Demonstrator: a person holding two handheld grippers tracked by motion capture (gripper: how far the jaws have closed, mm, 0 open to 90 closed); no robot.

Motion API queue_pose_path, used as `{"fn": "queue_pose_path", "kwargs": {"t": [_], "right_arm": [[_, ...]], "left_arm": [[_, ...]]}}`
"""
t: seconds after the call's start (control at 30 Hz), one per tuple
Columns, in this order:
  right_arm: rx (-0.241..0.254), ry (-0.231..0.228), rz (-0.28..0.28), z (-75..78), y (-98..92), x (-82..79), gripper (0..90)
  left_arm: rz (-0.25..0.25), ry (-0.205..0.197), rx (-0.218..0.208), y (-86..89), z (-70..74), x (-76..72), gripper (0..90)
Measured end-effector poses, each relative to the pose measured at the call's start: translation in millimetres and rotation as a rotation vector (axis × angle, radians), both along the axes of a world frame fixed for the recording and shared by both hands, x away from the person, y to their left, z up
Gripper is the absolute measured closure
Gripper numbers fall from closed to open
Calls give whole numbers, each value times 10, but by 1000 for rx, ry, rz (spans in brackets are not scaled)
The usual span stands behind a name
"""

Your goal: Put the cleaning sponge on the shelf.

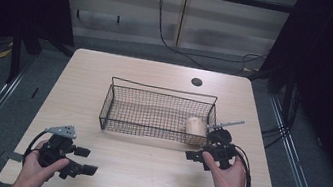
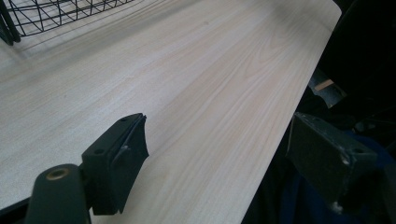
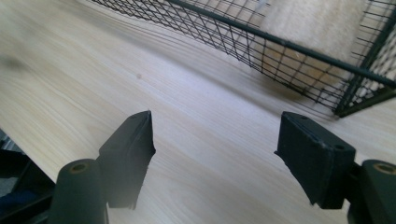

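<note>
A black wire basket [image 1: 162, 89] stands on the middle of the light wooden table [image 1: 143, 163]. In its right end lies a pale, roll-shaped object [image 1: 194, 127], seen blurred through the mesh [image 3: 303, 28] in the right gripper view. My right gripper [image 1: 197, 159] is low over the table just in front of the basket's right corner [image 3: 359, 93], open [image 3: 217, 133] with bare wood between the jaws. My left gripper [image 1: 87, 160] rests near the front left corner, open [image 2: 219, 135] with nothing in it. A corner of the basket [image 2: 56, 14] shows far off.
A dark round hole [image 1: 196, 82] sits in the table behind the basket. The table's front edge [image 2: 280, 135] runs close under the left gripper's right jaw. A black cable [image 1: 245, 172] loops from the right gripper. Grey floor surrounds the table.
</note>
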State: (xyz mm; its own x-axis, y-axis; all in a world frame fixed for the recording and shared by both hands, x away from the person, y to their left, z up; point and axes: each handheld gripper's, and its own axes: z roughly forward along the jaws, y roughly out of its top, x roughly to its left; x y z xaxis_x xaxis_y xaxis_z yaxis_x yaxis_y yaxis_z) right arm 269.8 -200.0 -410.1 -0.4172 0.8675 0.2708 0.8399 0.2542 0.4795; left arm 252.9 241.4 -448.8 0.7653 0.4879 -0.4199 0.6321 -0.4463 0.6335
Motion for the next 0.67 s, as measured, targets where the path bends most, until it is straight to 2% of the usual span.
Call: {"fn": "queue_pose_path", "kwargs": {"t": [0.23,0.43,0.57,0.63,0.67], "right_arm": [[-18,-11,-11,-86,-72,-136,274],[-16,-36,-50,-210,-160,-278,274],[-12,-22,-52,-294,-177,-325,259],[32,-12,-56,-322,-206,-341,226],[31,-19,-67,-337,-212,-349,223]], "left_arm": [[1,-1,2,3,-2,-1,195],[-2,1,4,5,-3,0,195],[3,-1,1,10,-2,-1,195],[7,4,-1,7,-13,7,195],[8,6,-1,4,-15,6,195]]}}
